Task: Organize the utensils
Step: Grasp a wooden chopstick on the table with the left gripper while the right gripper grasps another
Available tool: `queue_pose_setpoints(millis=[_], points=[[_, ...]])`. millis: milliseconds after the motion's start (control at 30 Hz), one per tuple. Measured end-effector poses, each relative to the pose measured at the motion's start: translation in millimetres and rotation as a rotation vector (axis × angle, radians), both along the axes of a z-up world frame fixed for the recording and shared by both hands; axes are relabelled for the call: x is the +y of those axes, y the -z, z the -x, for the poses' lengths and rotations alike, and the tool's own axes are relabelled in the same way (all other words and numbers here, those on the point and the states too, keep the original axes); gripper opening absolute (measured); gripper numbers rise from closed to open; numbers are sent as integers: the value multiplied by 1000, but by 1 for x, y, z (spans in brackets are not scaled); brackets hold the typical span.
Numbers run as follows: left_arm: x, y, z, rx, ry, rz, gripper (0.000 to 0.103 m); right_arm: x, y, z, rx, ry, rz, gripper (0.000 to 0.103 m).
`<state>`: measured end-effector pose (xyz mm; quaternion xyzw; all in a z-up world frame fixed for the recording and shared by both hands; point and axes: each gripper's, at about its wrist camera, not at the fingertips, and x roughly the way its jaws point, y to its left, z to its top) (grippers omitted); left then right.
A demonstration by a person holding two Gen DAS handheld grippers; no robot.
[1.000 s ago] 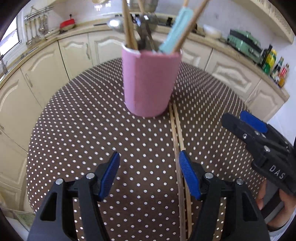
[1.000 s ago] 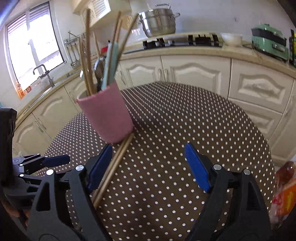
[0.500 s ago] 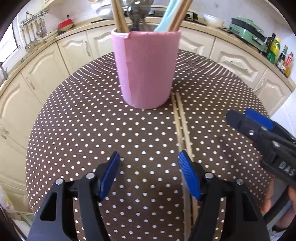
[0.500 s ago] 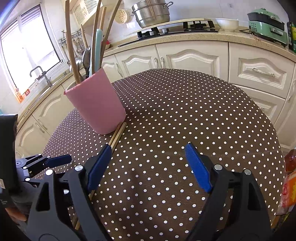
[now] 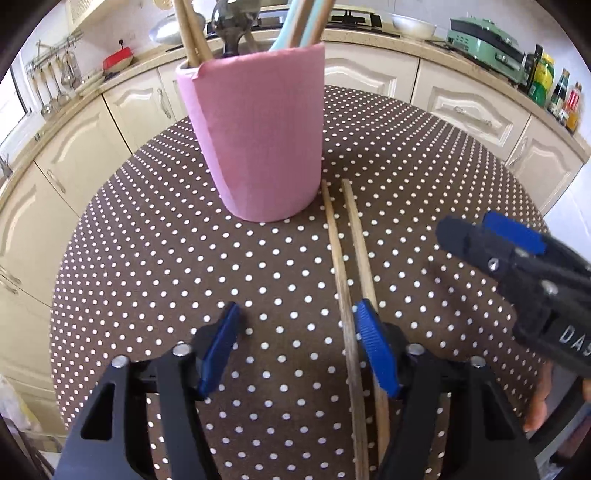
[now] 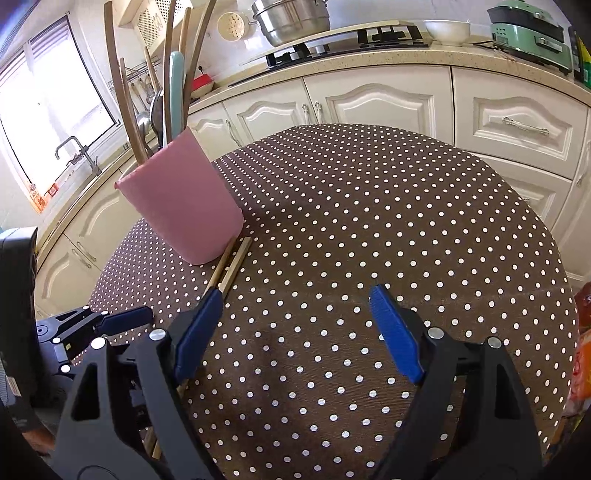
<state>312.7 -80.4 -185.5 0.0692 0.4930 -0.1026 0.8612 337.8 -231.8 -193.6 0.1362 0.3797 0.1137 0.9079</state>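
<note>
A pink cup (image 5: 258, 140) stands upright on the dotted table (image 5: 147, 258), holding wooden utensils, a pale blue spatula and metal spoons. Two wooden chopsticks (image 5: 338, 258) lie side by side on the cloth, running from the cup's base toward me. My left gripper (image 5: 297, 321) hangs low over them with its jaws closing. One chopstick lies between the pads, close to the right pad, and the other passes under the right finger. Neither pad presses on them. My right gripper (image 6: 295, 306) stands open over bare cloth to the right of the chopsticks (image 6: 232, 262) and the cup (image 6: 184, 206).
Cream cabinets and a counter curve around the far side of the table. On the counter are a stove with a steel pot (image 6: 295, 18), a white bowl, a green appliance (image 5: 484, 40) and bottles (image 5: 543, 77). An orange packet (image 6: 583, 350) lies at the table's right edge.
My left gripper has moved in lower over the chopsticks and its jaws have narrowed. One chopstick now lies between its pads. The right gripper has stayed about where it was.
</note>
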Motion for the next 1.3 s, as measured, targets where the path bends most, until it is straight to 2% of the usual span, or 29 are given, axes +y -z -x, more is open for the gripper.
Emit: queue_pose_setpoints(millis=[33,67,133,300,433,733,867,967,1033,1133,1300], points=[[2,2,-2,-5,3,8,43,0,0,0,3,0,1,81],[1,1,0,-14,9,8,36,1,1,-1,7,0,2,81],[5,0,4,-18,25,19,7,3,2,-2,16,-5,15,81],[18,0,15,8,10,79,6,18,3,0,31,-42,76,81],[36,-1,33,20,-51,124,6,37,5,1,66,-94,134,81],[86,-1,53,-9,-242,120,6,99,6,-7,145,-245,302,81],[103,-1,56,4,-263,128,6,112,7,-19,179,-293,362,80],[115,-2,56,13,-265,142,6,116,4,-26,199,-341,396,67],[124,1,56,15,-261,150,6,113,-1,-33,225,-359,400,42],[123,4,55,16,-248,128,6,104,-5,-43,265,-385,378,24],[114,4,40,28,-223,87,7,93,-6,-53,314,-426,362,14]])
